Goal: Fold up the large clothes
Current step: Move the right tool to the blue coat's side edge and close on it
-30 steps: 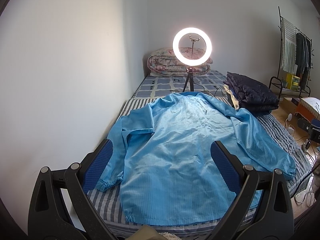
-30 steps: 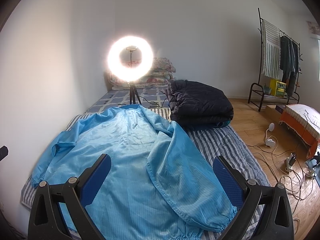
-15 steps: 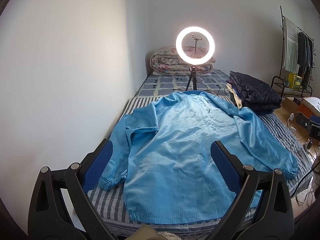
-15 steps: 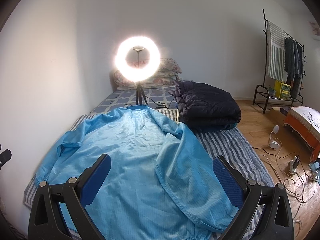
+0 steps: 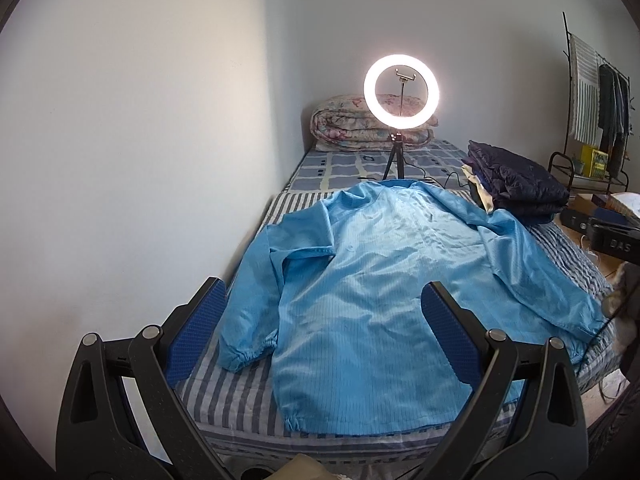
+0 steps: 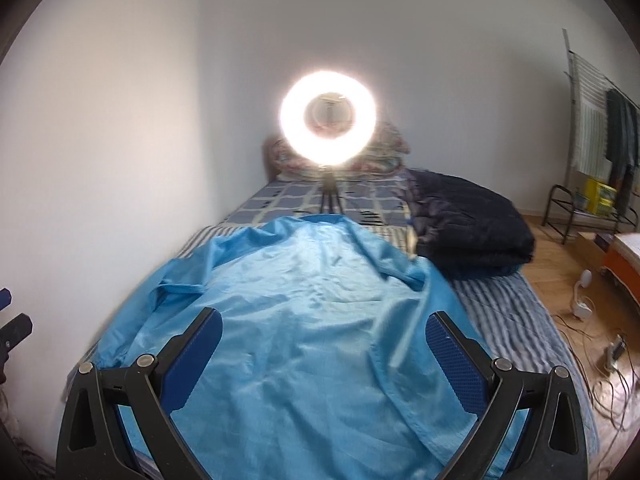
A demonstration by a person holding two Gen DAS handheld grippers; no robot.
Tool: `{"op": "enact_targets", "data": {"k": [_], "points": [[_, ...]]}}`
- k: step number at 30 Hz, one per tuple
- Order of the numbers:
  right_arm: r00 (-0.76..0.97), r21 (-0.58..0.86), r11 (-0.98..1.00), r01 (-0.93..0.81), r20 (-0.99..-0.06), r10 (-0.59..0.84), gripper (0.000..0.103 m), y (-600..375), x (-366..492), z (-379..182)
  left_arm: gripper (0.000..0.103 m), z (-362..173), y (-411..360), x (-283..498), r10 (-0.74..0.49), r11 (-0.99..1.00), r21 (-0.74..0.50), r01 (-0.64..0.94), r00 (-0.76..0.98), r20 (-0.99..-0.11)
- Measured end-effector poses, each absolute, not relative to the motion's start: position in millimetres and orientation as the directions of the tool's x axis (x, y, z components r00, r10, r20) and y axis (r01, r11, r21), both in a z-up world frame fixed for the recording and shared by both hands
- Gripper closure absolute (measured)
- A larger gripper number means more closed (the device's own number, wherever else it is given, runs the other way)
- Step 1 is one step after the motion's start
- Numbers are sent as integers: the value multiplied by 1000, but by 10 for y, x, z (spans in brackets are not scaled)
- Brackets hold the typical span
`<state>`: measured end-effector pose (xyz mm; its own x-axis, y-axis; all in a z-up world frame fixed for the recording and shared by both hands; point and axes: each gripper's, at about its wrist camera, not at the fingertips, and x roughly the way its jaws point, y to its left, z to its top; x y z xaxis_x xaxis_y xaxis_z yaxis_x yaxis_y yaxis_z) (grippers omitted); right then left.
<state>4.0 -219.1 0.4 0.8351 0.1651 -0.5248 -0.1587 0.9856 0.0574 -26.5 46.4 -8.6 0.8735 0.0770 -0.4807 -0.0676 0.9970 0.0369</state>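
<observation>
Striped bed [image 5: 224, 396] filled the lower half of both views, long side against the wall at 9 o'clock. Blue jacket [image 5: 372, 280] lay spread flat across it, back up, collar toward 12 o'clock, hem at 6 o'clock near the bed's edge. Left sleeve [image 5: 256, 300] ran down at 8 o'clock, right sleeve [image 5: 540, 280] angled out toward 4 o'clock. Dark folded coat [image 5: 520, 188] sat at 2 o'clock, just beside the jacket's shoulder. Ring light [image 5: 401, 92] glowed at 12 o'clock. Left gripper [image 5: 324, 336] hovered above the hem, spread wide, gripping nothing. Right gripper [image 6: 322, 356] likewise wide apart and bare. Looked like the very start: no fold made yet. Next up, probably: pinch a sleeve cuff, carry it across the back.
</observation>
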Motion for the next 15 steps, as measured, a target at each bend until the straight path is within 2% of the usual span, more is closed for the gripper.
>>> {"op": "enact_targets", "data": {"k": [2, 7, 12, 14, 15], "points": [[825, 56, 981, -187, -533, 188, 0, -2087, 96, -23, 3, -119, 519, -329, 66, 998, 21, -63, 872, -485], [719, 129, 936, -327, -608, 335, 2, -1692, 353, -152, 21, -217, 624, -581, 74, 997, 31, -68, 877, -474], [599, 161, 855, -493, -650, 467, 18, -1110, 496, -316, 33, -329, 706, -794, 25, 1000, 0, -29, 876, -481], [541, 179, 804, -567, -655, 527, 31, -841, 519, -373, 37, -358, 753, -880, -5, 1000, -24, -8, 878, -479], [509, 187, 775, -603, -658, 555, 34, -694, 528, -402, 37, -374, 774, -923, -25, 999, -43, 5, 878, -478]]}}
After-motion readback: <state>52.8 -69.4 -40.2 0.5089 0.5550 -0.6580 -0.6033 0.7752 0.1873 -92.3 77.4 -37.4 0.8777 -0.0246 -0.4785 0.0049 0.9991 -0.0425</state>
